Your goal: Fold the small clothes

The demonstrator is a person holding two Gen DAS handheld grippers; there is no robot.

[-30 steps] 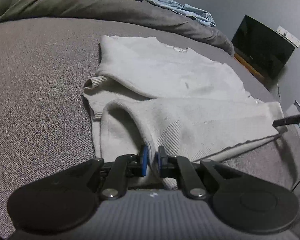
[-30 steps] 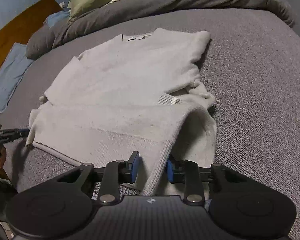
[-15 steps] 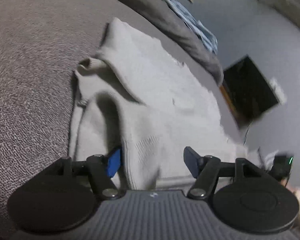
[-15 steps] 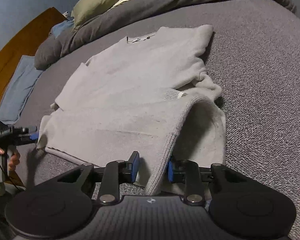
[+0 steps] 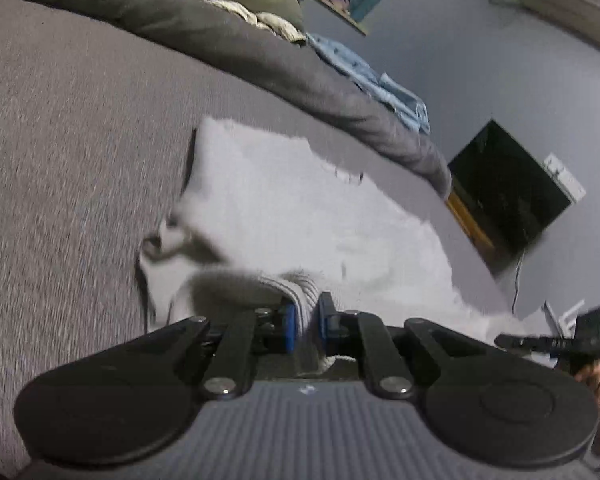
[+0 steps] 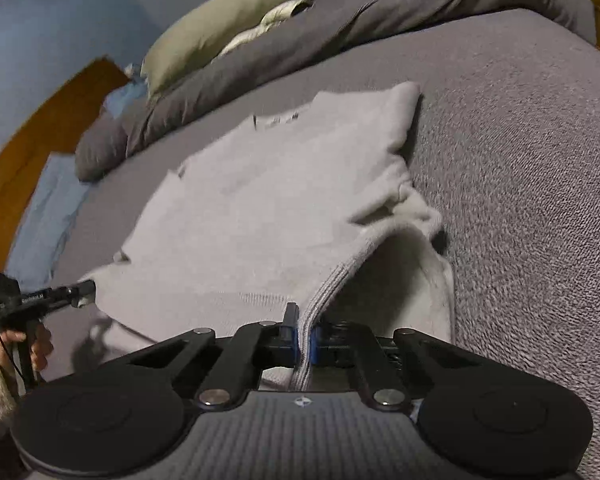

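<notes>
A pale grey knit sweater (image 5: 300,208) lies on the bed with its lower part doubled back over the body. In the left wrist view my left gripper (image 5: 305,316) is closing its jaws on the ribbed hem at the sweater's left corner; the blue pads press on the fabric and lift it slightly. The right wrist view shows the sweater (image 6: 268,200) with its collar label at the far end. My right gripper (image 6: 304,332) closes on the ribbed hem at the right corner, the cloth pinched between its pads. Each view shows the other gripper at its edge, held in a hand (image 6: 28,340).
The bed has a grey textured cover (image 6: 520,160). A dark grey duvet (image 5: 220,40) and an olive pillow (image 6: 204,28) lie at the far end, with light blue clothes (image 5: 372,76) on top. A black screen (image 5: 508,196) stands against the wall. A wooden headboard (image 6: 40,132) is at left.
My left gripper opened wide, then closed again on the hem and rose, rolling. My right gripper's pads, which stood apart around the hem, have shut on it.
</notes>
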